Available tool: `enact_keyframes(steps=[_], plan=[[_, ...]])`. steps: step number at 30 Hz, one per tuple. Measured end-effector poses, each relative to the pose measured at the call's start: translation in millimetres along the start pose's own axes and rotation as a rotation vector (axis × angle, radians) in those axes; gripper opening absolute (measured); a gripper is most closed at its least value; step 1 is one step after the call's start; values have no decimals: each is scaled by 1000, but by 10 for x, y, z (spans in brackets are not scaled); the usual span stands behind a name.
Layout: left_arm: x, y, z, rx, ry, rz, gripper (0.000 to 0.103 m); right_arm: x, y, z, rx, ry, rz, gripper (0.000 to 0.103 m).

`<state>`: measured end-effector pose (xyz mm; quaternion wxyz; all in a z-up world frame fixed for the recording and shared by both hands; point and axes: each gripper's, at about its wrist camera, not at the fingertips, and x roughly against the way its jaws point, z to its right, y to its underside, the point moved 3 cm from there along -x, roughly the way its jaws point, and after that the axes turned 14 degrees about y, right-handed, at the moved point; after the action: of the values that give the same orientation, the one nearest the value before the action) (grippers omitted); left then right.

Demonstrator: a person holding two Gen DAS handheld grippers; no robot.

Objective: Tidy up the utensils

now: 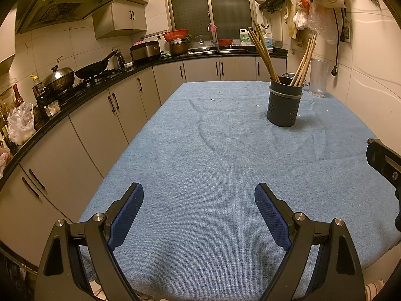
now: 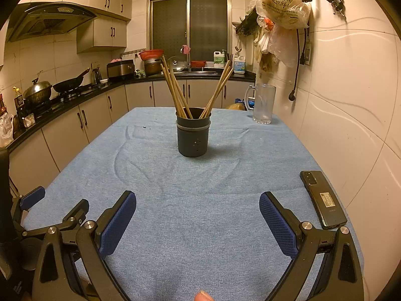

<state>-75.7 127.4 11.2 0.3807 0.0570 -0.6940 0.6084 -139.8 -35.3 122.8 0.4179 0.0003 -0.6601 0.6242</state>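
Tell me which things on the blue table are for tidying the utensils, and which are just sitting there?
For the job:
- chopsticks
- dark holder they stand in
- left gripper and right gripper, jaws open, empty

Just lying about:
- clear mug
- phone
- blue cloth covering the table

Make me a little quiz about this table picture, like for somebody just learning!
1. True or false: the chopsticks lie flat on the blue cloth.
2. What lies near the wall, right of the right claw?
A. a phone
B. a spoon
C. a plate
3. Fill in: the clear mug stands ____ the dark holder, nearer the wall.

Key:
1. False, they stand in the holder.
2. A, the phone.
3. behind
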Motion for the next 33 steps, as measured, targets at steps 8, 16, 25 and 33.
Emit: enact_keyframes(steps=[8,16,25,33], plan=[[-1,1,-6,-1,0,0,89,-13,6,5,0,1,-5,101],[-4,3,-10,-2,1,0,89,-29,13,14,-1,2,-6,101],[-3,3,-6,-2,0,0,89,-42,27,25,-1,1,-10,101],[-3,6,-8,-1,2,-1,89,-60,48,35,-1,1,-14,100]])
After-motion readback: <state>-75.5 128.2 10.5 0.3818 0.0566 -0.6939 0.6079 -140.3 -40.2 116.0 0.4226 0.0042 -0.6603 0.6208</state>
